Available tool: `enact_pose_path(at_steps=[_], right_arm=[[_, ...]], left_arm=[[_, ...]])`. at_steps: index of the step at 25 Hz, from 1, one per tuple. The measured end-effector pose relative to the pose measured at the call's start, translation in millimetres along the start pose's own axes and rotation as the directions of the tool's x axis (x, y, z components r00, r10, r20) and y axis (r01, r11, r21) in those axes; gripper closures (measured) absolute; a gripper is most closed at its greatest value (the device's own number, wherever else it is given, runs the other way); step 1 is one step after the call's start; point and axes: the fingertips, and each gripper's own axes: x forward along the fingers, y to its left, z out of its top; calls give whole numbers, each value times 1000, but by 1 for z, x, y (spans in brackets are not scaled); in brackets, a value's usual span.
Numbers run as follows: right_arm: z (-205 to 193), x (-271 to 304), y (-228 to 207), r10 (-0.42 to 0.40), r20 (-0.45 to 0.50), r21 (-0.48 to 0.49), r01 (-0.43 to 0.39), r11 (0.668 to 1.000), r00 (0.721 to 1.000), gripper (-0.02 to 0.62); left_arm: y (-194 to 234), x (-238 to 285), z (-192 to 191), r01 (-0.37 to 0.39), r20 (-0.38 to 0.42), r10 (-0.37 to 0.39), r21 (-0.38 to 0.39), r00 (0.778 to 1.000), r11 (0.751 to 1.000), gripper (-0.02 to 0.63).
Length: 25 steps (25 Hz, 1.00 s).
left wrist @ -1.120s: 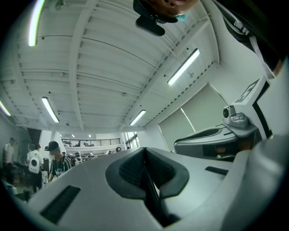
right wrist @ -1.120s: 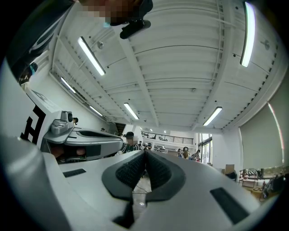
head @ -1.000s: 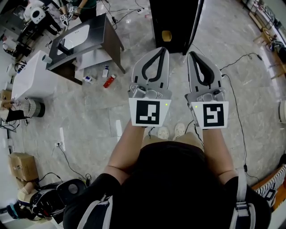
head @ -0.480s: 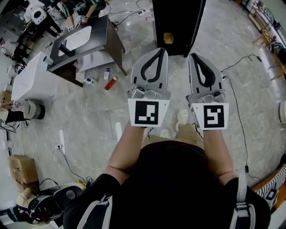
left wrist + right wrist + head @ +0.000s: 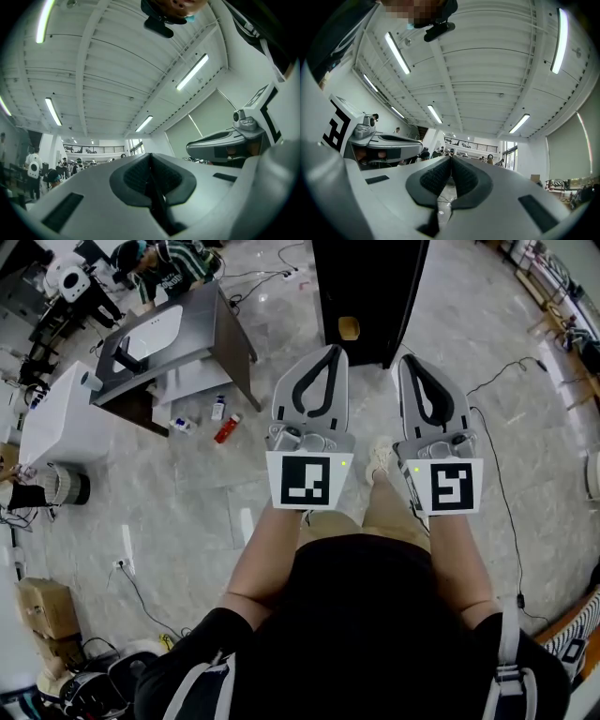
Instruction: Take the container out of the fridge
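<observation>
**Head view: tongs shut, fridge ahead**

The left grey two-jaw gripper (image 5: 330, 351) and the right grey two-jaw gripper (image 5: 411, 360) each have jaws pressed together on nothing, as both gripper views confirm. Both point toward the tall black fridge (image 5: 370, 292) at top centre. A small tan object (image 5: 349, 327), possibly the container, shows low in its front.

Risks:
- Jaws left closed would shove the container instead of gripping it.
- The black floor cable (image 5: 514, 360), upper right, could catch a foot.
</observation>
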Motion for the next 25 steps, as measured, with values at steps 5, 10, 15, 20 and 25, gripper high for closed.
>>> enact_pose_path(at_steps=[5,10,15,20,25], right_arm=[[-28,28,-15,1,3,-11,-1,1000,1000,558],[-58,70,-35,13,2,-11,-13,1000,1000,558],[-87,142,-69,36,3,8,-36,999,999,558],[-110,223,-115,85,-6,-11,-85,996,996,558],[-134,289,-157,97,-10,41,-96,995,995,558]], left_arm=[[11,27,-28,-25,21,26,-44,999,999,584],[26,70,-61,-28,10,28,-15,1000,1000,584],[50,136,-97,-39,-23,39,11,999,999,584],[82,215,-125,-86,-45,86,3,995,996,584],[99,283,-151,-88,-100,91,29,991,996,584]])
